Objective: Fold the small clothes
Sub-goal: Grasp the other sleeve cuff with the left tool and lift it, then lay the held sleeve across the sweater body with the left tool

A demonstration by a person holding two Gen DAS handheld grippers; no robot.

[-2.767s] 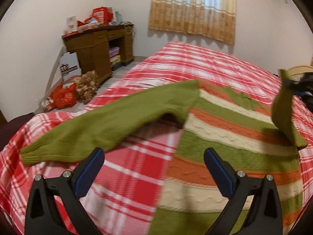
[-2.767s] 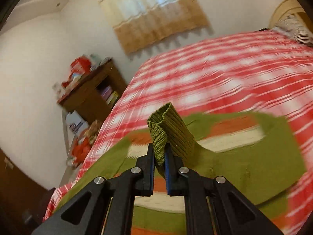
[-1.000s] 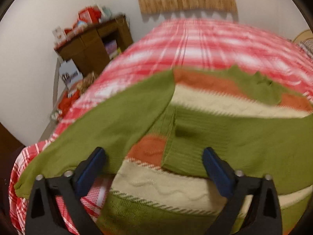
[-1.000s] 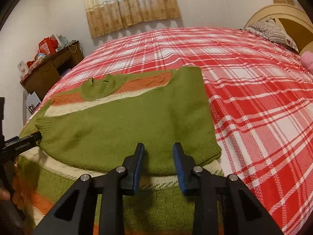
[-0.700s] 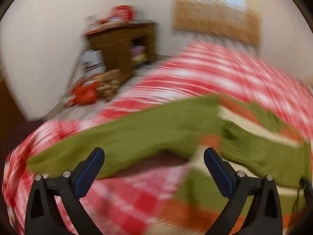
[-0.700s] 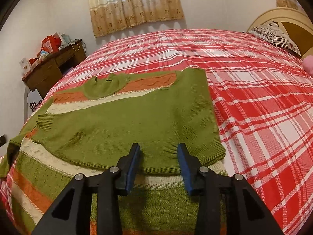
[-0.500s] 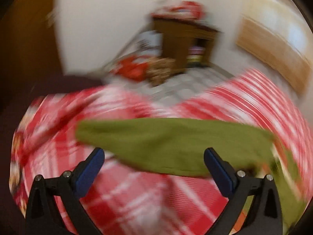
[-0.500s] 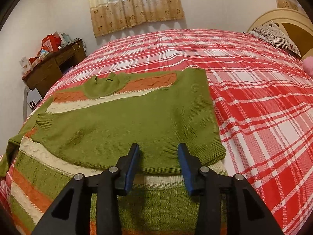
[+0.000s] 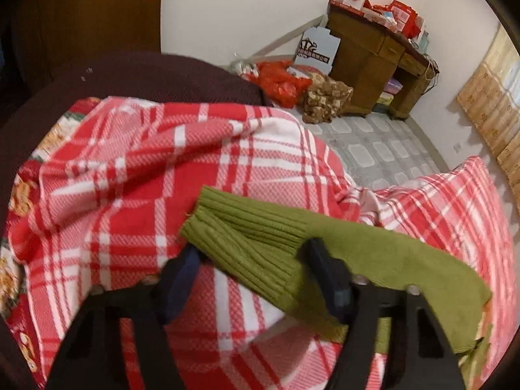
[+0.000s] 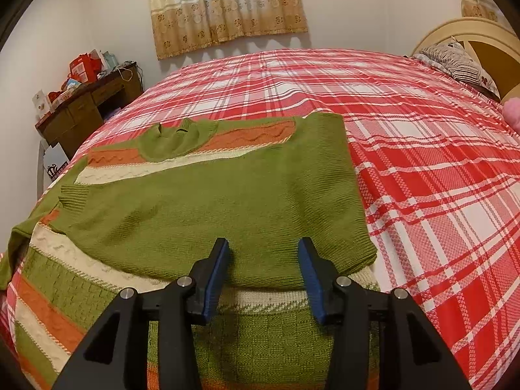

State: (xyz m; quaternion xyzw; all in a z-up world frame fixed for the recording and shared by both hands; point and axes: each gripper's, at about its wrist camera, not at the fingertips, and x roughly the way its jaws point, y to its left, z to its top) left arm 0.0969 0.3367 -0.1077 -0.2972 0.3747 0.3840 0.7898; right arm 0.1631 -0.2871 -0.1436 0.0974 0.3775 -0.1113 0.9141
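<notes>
The bed [image 10: 406, 149], covered by a red-and-white plaid blanket [image 9: 136, 175], fills most of both views. A wooden headboard [image 10: 481, 37] with a striped pillow [image 10: 455, 61] stands at the far right of the right wrist view.

A wooden desk [image 9: 370, 55] stands against the wall beyond the bed, its top crowded with red boxes [image 9: 401, 13]. Red bags [image 9: 279, 81] and a brown patterned bundle [image 9: 326, 97] lie on the tiled floor beside it. A patterned curtain [image 10: 224, 8] hangs on the far wall.

The sweater [image 10: 208, 208], green with orange and cream stripes, lies flat on the blanket at the near left of the bed. 1 green sleeve is folded across its body, cuff [image 10: 73, 196] toward the left edge.

The other sleeve [image 9: 373, 250] extends toward the bed's corner. Its ribbed cuff [image 9: 247, 234] lies between the left gripper [image 9: 256, 263] fingers. The jaws have just been closing around it and stand part-way apart; whether the pads press the knit cannot be told.

The right gripper [image 10: 263, 269] hovers over the folded sleeve's near edge, jaws apart and just opening, with nothing held.
</notes>
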